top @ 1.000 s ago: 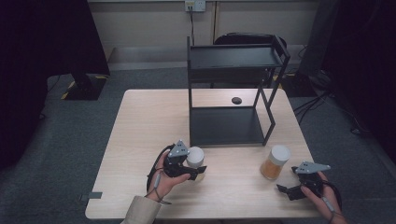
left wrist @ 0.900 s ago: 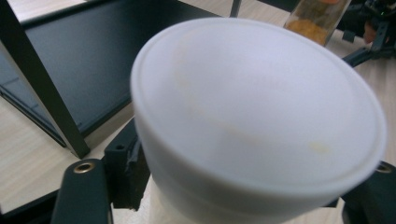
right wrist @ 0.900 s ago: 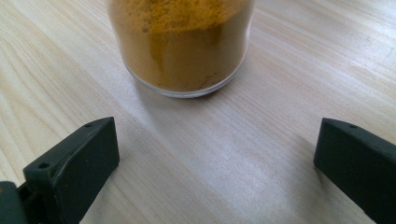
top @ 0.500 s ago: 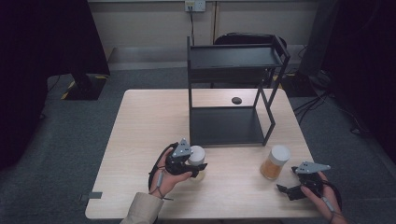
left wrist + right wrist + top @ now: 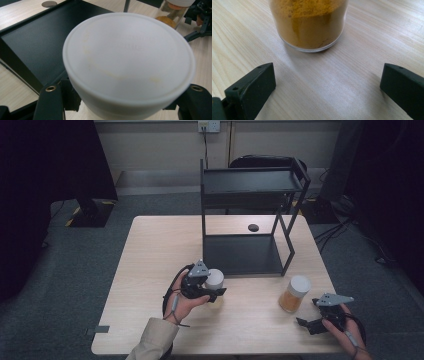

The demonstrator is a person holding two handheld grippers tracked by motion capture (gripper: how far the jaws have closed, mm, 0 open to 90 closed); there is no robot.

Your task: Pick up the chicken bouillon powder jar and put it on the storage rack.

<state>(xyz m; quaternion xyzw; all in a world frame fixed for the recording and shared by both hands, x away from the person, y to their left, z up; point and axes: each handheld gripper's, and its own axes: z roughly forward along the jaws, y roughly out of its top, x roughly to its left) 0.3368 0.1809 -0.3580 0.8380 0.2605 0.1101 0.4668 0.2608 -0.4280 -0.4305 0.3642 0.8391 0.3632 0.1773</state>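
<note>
Table point(image 5: 150, 270) of pale wood carries everything else. Biggest thing on it is the black rack point(image 5: 247, 220), a two-level metal frame standing toward the far side, its lower shelf sitting on the tabletop and its upper shelf raised on thin posts. Behind the rack's lower shelf, seen through the frame, lies a small dark disc point(image 5: 253, 227).

Right of the rack's near right corner stands the spice jar point(image 5: 295, 293), clear glass with a white lid, filled with orange-yellow powder and upright on the wood. In the right gripper view its base point(image 5: 308, 27) sits just beyond the jaws, apart from them.

Near the rack's front left corner is the white-lidded jar point(image 5: 215, 281), its lid close to the rack's lower shelf edge. In the left gripper view its broad white lid point(image 5: 128, 62) faces the camera, with the rack's lower shelf point(image 5: 42, 42) behind it and the spice jar point(image 5: 172, 15) farther off.

Left gripper point(image 5: 212, 292) is pinching the white-lidded jar below its lid, one black jaw pressed on each side; its jaws have just been closing on that jar. The hand behind it comes out of a tan sleeve point(image 5: 152, 342).

Right gripper point(image 5: 312, 322) rests low, just right of the spice jar, with its jaws spread wide and nothing but bare wood between them.
</note>
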